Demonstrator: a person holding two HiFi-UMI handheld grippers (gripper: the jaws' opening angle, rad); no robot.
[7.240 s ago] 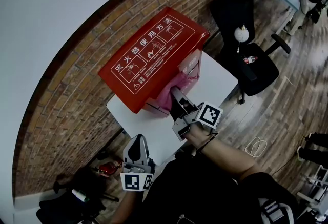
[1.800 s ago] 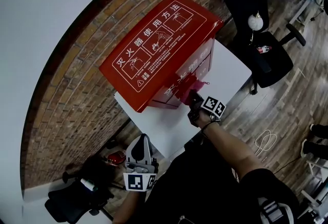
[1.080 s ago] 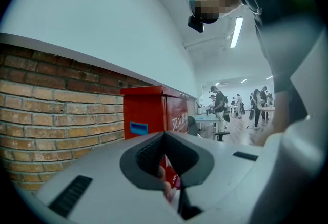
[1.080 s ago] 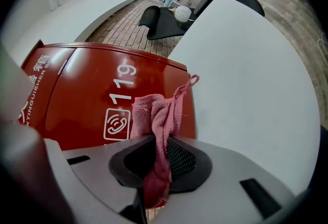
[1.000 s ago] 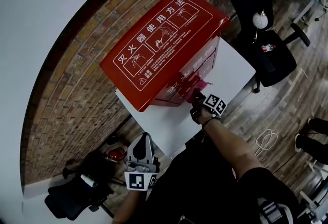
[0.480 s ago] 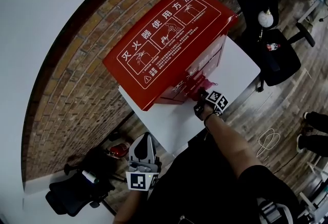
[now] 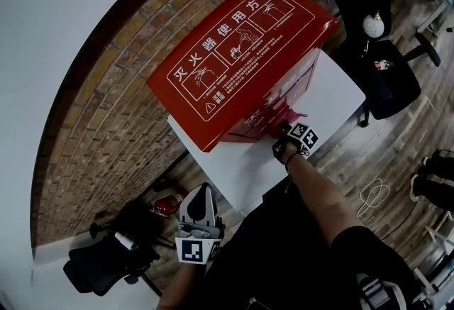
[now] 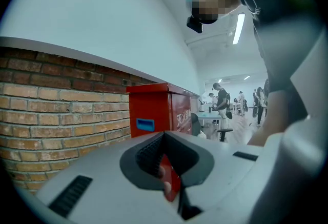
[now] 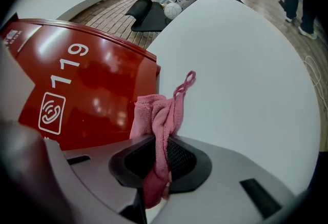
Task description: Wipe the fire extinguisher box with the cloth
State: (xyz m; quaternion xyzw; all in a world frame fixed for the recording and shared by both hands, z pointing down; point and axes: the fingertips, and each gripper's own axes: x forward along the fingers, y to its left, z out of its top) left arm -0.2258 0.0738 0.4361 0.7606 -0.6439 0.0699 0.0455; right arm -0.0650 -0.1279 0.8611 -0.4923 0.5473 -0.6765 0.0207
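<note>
Right tool [image 7: 282, 133] edged along box [image 7: 234, 53]; cloth [image 9: 159, 115] partly hidden.

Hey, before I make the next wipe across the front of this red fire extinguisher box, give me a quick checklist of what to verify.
1. Cloth grip: ok. The right claw is shut on the pink cloth.
2. Cloth contact with the fire extinguisher box: cannot tell; the cloth sits at the front panel's lower corner.
3. Table beside the box: ok, bare white where the claw points.
4. Left claw: ok, shut, held low, well away from the box.
</note>
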